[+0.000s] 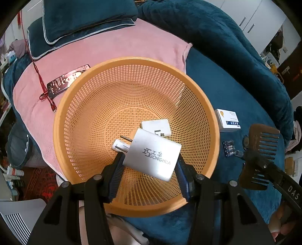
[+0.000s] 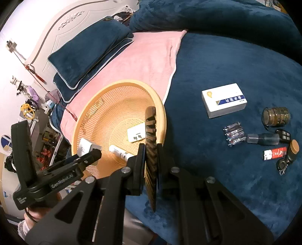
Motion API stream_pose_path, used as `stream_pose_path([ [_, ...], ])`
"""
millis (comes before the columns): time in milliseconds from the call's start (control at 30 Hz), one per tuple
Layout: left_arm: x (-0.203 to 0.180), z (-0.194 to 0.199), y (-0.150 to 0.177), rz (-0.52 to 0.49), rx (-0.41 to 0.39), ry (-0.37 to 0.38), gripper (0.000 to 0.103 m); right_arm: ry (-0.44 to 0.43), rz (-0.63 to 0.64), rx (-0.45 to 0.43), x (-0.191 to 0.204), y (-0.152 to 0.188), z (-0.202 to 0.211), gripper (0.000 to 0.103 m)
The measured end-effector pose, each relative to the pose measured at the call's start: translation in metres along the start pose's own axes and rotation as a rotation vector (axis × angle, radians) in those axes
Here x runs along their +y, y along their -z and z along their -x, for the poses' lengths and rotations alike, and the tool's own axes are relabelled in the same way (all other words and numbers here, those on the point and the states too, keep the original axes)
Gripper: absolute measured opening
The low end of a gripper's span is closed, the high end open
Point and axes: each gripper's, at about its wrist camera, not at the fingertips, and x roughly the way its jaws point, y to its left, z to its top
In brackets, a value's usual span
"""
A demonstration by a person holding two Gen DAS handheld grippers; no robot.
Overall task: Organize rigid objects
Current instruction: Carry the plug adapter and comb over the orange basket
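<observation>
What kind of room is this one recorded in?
Most likely a bedroom: the work surface is a bed with a blue blanket, stacked pillows lie against a white carved headboard, and cupboard doors stand behind.

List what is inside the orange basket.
On the orange basket floor: a small white charger and a white tube. The held white adapter hides the mesh under it.
</observation>
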Motion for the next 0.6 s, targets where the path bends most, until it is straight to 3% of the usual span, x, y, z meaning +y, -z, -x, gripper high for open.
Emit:
stream_pose_path([
  [600,0.022,-0.028,-0.017,0.032,0.043,-0.008,0.053,-0.024,0.024,0.039,0.022,-0.014,-0.032,0.011],
])
